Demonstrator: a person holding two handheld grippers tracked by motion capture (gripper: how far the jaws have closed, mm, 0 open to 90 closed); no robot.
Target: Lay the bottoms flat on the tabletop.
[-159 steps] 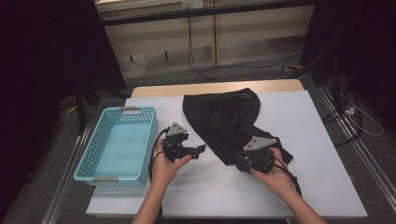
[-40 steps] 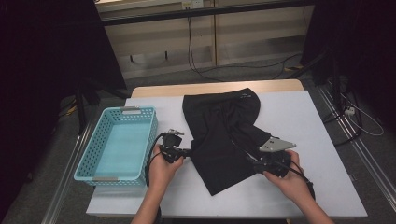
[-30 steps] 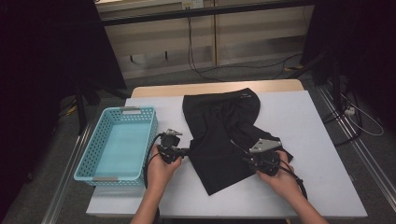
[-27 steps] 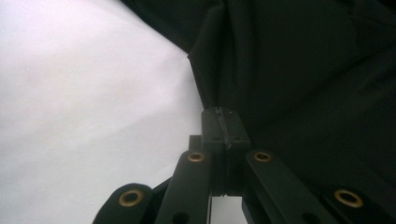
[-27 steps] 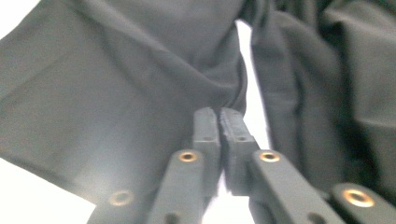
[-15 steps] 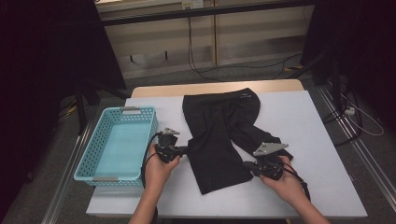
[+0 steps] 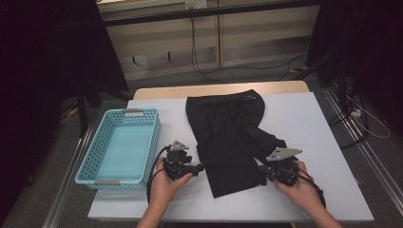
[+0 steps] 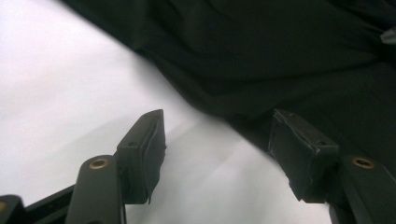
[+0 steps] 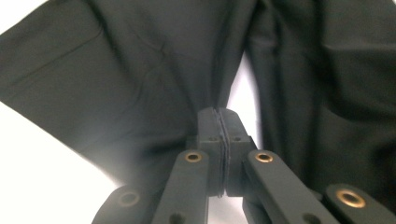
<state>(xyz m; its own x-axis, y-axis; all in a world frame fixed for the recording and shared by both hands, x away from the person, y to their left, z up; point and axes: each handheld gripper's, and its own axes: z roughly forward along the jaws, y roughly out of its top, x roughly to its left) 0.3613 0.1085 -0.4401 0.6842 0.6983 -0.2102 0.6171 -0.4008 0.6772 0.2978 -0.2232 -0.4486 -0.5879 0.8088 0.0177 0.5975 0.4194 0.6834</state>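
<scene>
Left gripper [image 8: 217, 135] newly open beside trousers [image 8: 261, 51]

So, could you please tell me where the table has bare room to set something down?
The table is bare right of the black trousers, and along the near edge beyond both hands. The blue basket is empty. It is crowded between the basket and trousers, where the left gripper sits.

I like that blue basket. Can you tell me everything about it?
The basket is light blue plastic, a rectangle with rows of small holes in its walls and a grey handle at each short end. It sits upright and empty on the left part of the white table, beside the black trousers. Nothing but the table touches it.
</scene>
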